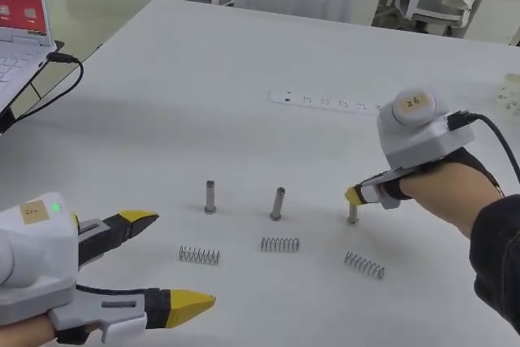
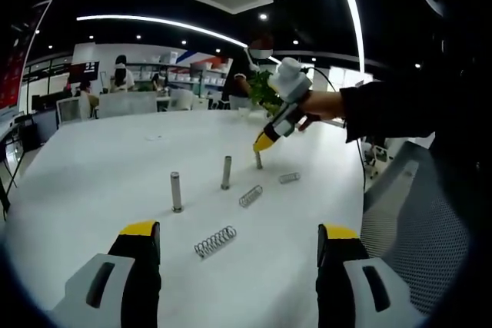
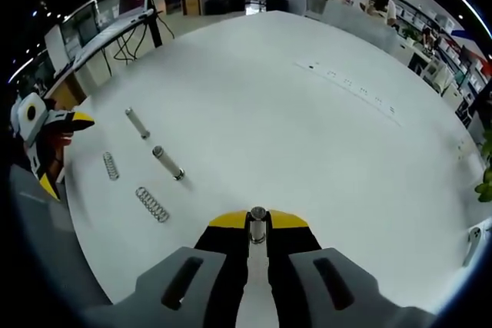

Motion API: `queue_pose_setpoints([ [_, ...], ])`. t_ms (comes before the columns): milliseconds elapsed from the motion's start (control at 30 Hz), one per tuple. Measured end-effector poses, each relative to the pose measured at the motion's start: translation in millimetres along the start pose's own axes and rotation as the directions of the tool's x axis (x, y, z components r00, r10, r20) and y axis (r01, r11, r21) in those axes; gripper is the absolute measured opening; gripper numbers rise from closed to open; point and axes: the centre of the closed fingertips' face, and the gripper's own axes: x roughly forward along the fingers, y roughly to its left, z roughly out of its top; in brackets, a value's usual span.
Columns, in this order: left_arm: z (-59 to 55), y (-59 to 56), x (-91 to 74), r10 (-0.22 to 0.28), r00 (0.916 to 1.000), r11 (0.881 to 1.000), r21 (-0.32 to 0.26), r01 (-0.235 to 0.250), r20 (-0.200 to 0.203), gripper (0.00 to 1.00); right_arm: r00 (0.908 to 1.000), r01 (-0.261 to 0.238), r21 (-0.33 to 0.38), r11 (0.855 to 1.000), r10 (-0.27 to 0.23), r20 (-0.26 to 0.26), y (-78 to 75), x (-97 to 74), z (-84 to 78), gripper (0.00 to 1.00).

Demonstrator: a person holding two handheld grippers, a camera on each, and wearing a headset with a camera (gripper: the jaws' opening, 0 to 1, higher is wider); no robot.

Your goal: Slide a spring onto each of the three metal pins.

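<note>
Springs (image 1: 280,244) lie flat beside each upright metal pin (image 1: 210,197).

Three grey pins stand upright in a row, left pin (image 1: 210,197), middle pin (image 1: 278,203) and right pin (image 1: 353,214), the last pinched by the right gripper (image 1: 355,196), with left spring (image 1: 199,255), middle spring (image 1: 280,244) and right spring (image 1: 364,265) lying flat just in front.

Left gripper (image 1: 166,259): white-and-grey body low at the person's left, pointing forward and to the right.
Left fingers (image 1: 191,301): yellow-tipped, spread wide, gripping nothing.
Right gripper (image 1: 355,195): angled down and leftward, fingers closed around the top of a short upright metal pin (image 1: 353,215).
Right hand (image 1: 435,188): wraps the handle, dark sleeve behind.
</note>
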Motion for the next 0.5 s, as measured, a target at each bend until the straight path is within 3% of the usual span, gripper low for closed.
queue_pose_setpoints([
  [500, 2.3, -4.5, 0.4, -0.007, 1.0000, 1.000, 0.012, 0.007, -0.005, 0.81, 0.9981, -0.006, 0.050, 0.999, 0.003, 0.062, 0.0, -6.1, -5.6, 0.06],
])
